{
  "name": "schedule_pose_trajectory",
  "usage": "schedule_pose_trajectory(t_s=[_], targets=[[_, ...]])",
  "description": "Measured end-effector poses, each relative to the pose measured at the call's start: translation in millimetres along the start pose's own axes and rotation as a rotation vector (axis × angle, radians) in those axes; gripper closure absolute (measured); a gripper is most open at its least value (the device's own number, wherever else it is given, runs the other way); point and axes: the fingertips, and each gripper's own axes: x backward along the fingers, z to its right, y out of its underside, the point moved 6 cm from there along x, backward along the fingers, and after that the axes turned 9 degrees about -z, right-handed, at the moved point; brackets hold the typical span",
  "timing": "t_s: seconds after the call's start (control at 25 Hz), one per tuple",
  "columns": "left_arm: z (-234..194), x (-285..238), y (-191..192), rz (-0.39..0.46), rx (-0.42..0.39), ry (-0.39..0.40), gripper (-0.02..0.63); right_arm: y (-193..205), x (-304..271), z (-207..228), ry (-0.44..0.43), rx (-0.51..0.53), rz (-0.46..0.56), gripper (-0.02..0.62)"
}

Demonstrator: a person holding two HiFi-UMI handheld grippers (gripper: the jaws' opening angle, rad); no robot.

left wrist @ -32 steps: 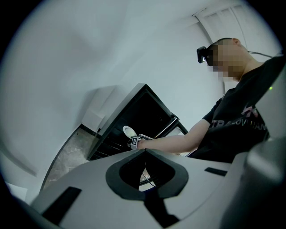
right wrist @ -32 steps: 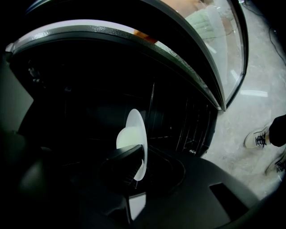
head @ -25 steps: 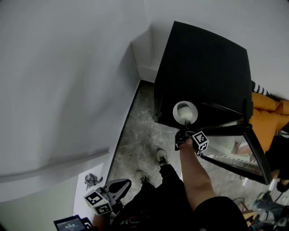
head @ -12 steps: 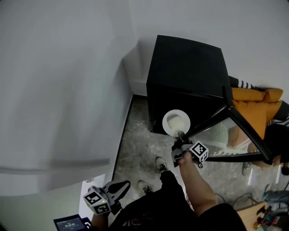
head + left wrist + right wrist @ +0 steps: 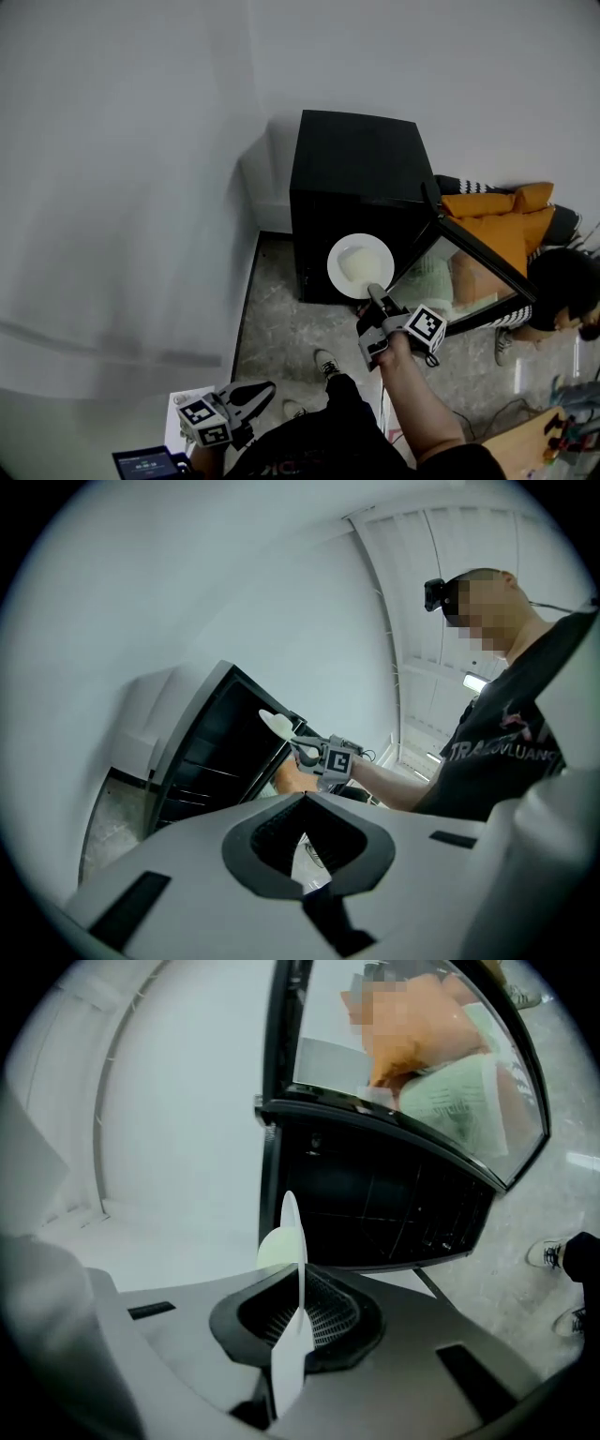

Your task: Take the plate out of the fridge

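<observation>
A white round plate (image 5: 361, 265) hangs in the air in front of the black fridge (image 5: 352, 173), outside its dark interior. My right gripper (image 5: 378, 302) is shut on the plate's near rim. In the right gripper view the plate (image 5: 292, 1260) stands edge-on between the jaws of the right gripper (image 5: 302, 1290), with the fridge's dark shelves (image 5: 394, 1213) behind it. The fridge's glass door (image 5: 466, 272) is swung wide open to the right. My left gripper (image 5: 251, 396) stays low at the bottom left, shut and holding nothing. The left gripper view shows the left gripper (image 5: 305, 797), the plate (image 5: 277, 724) and the right gripper (image 5: 300, 747).
A person in orange (image 5: 497, 220) sits on the floor behind the open door. White walls flank the fridge's left and back. My shoes (image 5: 325, 362) stand on the speckled floor (image 5: 281, 319). A small screen (image 5: 145, 463) and a wooden table corner (image 5: 553, 445) lie at the bottom edge.
The right gripper has lifted the plate up and back from the fridge's opening, towards the camera. The head view has tipped up, so more wall shows. The left gripper has hardly shifted.
</observation>
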Motion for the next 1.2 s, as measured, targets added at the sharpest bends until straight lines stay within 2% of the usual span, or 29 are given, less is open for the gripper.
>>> schedule_pose_trajectory(t_s=[0.24, 0.36, 0.52, 0.76, 1.08, 1.2], targets=[[7, 10, -1, 0.031, -0.022, 0.016, 0.601, -16, 4, -77, -0.039, 0.060, 0.063, 0.580], [8, 18, -1, 0.056, -0.019, 0.004, 0.601, -35, -17, -114, -0.042, 0.085, 0.101, 0.578], [8, 23, -4, 0.089, -0.016, -0.021, 0.601, -75, -62, -147, -0.004, 0.103, 0.157, 0.580], [6, 30, -7, 0.126, 0.005, -0.068, 0.600, -117, -115, -150, 0.102, 0.042, 0.237, 0.578], [2, 44, -19, 0.213, 0.035, -0.089, 0.601, -128, -144, -148, 0.194, 0.033, 0.252, 0.578], [0, 47, -21, 0.194, 0.038, -0.111, 0.600, -132, -148, -150, 0.219, 0.035, 0.261, 0.578]])
